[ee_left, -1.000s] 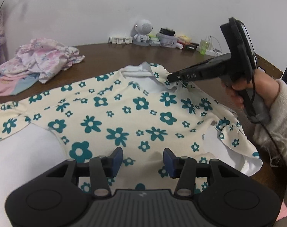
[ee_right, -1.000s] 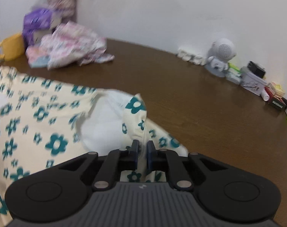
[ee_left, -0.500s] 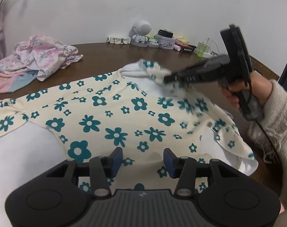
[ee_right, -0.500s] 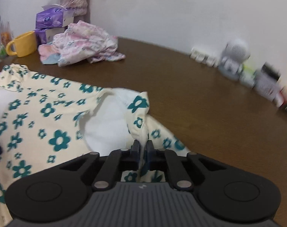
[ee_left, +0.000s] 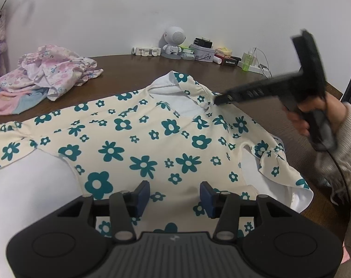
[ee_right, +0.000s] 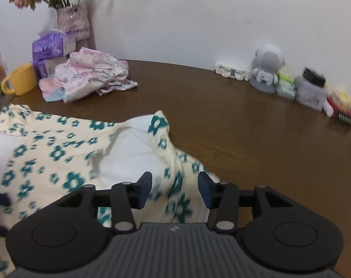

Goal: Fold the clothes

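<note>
A cream shirt with teal flowers (ee_left: 138, 143) lies spread flat on the brown table (ee_left: 129, 74), white lining showing at its neck opening. My left gripper (ee_left: 174, 195) hovers open over the shirt's lower middle, nothing between its blue pads. My right gripper (ee_right: 174, 191) is open too, its fingers straddling the shoulder fabric beside the collar (ee_right: 138, 143). The left wrist view shows that right gripper (ee_left: 218, 99) from the side, its tip at the collar's right edge, held by a hand in a fuzzy sleeve (ee_left: 344, 139).
A heap of pink floral clothes (ee_left: 48, 74) sits at the table's far left, next to a yellow mug (ee_right: 20, 82), tissue packs (ee_right: 53, 46) and a flower vase (ee_right: 73, 20). A white robot speaker (ee_left: 174, 42) and small boxes line the back wall.
My right gripper was shut on the collar and lifting it; it has now opened and the collar has dropped back onto the shirt. The left gripper has stayed put.
</note>
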A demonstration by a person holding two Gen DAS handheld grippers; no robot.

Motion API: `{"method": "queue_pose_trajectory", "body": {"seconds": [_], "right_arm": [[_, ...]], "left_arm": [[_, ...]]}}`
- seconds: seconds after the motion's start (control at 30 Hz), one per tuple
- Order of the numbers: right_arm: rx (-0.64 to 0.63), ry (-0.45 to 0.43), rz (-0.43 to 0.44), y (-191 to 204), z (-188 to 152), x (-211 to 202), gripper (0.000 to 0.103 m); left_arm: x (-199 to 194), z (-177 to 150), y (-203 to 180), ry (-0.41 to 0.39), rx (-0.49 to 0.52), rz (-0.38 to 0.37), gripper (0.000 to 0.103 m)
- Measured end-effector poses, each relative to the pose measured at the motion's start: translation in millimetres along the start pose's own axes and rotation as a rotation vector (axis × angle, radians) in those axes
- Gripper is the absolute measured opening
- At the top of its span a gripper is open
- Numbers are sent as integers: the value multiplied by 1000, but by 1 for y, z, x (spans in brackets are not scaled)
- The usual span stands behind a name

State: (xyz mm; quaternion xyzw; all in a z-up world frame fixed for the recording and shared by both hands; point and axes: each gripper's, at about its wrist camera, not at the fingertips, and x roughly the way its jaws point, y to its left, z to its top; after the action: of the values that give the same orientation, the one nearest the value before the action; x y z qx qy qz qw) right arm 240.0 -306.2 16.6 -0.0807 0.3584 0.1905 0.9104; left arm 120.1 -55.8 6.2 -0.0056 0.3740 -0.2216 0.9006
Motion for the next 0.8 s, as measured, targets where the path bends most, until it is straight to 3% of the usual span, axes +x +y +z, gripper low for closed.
{"method": "queue_pose_trajectory", "body": {"seconds": [0.03, 0.1, 0.17, 0.37, 0.47, 0.6, 0.73, 0.8], "right_arm": [[-3, 12, -3, 1, -6, -3, 43], [-16, 40, -11, 5, -17, -6, 30], [-44, 61, -22, 10, -27, -7, 3], [-103, 54, -83, 18, -34, -14, 7], [-49, 6, -47, 17, -28, -26, 11], [-75, -51, 2, 27, -15, -27, 12], [-124, 5, 128, 48, -5, -5, 12], [-159, 37, 146, 60, -4, 9, 12]], "left_arm": [[0, 0, 0, -1, 0, 1, 47], [0, -1, -1, -4, 4, 6, 47], [1, -2, -2, -8, 11, 14, 47], [0, -4, -4, -18, 13, 40, 48], [-4, -3, -1, -34, -19, 35, 49], [-10, -2, 2, -68, -45, 54, 50], [-17, 0, 5, -103, -72, 73, 50], [-18, -1, 11, -104, -99, 92, 50]]}}
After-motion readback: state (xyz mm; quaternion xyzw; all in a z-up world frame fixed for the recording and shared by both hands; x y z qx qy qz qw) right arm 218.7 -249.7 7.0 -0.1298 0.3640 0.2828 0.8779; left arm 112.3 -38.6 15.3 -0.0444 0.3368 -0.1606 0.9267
